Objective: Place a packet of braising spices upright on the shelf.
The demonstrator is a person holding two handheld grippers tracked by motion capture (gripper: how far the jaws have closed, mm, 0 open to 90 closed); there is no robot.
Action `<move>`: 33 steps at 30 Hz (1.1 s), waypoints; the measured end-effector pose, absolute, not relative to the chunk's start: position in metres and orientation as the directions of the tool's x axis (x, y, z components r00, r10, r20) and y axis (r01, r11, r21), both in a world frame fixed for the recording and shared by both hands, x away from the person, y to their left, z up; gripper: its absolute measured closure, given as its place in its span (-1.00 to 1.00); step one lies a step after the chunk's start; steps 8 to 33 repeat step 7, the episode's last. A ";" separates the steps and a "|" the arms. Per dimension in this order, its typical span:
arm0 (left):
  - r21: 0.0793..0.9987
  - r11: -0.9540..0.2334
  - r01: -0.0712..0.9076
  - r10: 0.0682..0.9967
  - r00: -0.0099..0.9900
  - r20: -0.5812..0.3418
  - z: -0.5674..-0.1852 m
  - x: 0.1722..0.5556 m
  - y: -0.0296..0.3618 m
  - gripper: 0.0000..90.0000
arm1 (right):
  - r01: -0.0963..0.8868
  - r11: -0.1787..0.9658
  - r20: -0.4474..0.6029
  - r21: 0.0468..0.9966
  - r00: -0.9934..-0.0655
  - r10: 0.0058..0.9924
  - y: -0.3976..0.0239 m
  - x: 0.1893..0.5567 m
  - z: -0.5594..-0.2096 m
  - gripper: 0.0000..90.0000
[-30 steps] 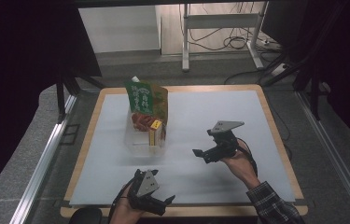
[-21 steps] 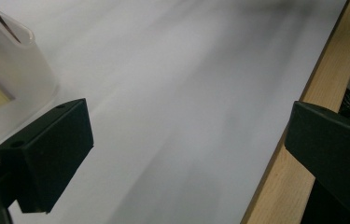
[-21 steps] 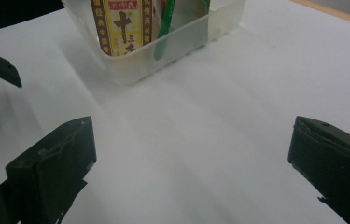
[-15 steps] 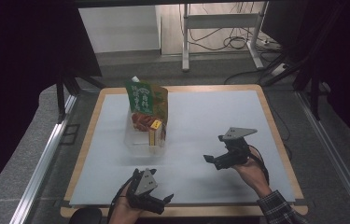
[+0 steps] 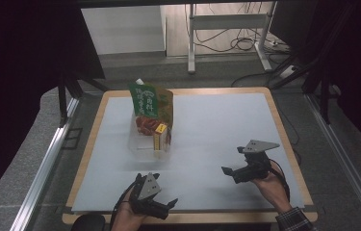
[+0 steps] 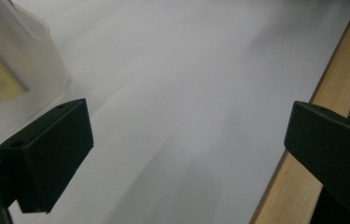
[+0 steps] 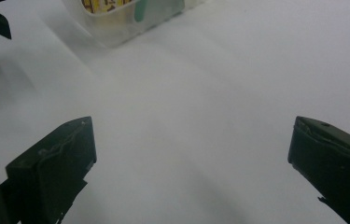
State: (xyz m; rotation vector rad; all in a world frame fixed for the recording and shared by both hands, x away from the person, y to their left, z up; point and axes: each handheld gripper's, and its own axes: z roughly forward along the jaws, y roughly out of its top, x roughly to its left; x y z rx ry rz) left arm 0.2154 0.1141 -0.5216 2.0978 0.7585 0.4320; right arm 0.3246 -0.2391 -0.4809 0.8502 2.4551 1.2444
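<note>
Clear tub (image 5: 144,142) sits on the table (image 5: 216,125) holding a green snack bag (image 5: 150,102), red packet and small yellow box (image 5: 159,136). Left tool (image 5: 161,208) is near the tub's front, right tool (image 5: 231,172) well off to its right side; both released, empty. No grasp begun, I'd say. Next: approach the tub. Path looks clear

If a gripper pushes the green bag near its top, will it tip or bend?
The green bag stands upright in a clear container, taller than its walls, so it would probably bend or lean first. It looks like thin, light film. The container might slide along the smooth white tabletop.
</note>
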 end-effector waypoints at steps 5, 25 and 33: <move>0.807 -0.466 0.364 0.654 0.755 0.037 -0.522 0.216 0.114 -0.98 | 0.401 0.470 0.031 0.786 -0.785 0.619 -0.246 0.323 -0.488 -0.98; 0.806 -0.466 0.364 0.653 0.756 0.036 -0.522 0.216 0.114 -0.98 | 0.401 0.462 0.035 0.791 -0.783 0.621 -0.247 0.325 -0.489 -0.98; 0.806 -0.466 0.364 0.653 0.756 0.036 -0.522 0.216 0.114 -0.98 | 0.401 0.462 0.035 0.791 -0.783 0.621 -0.247 0.325 -0.489 -0.98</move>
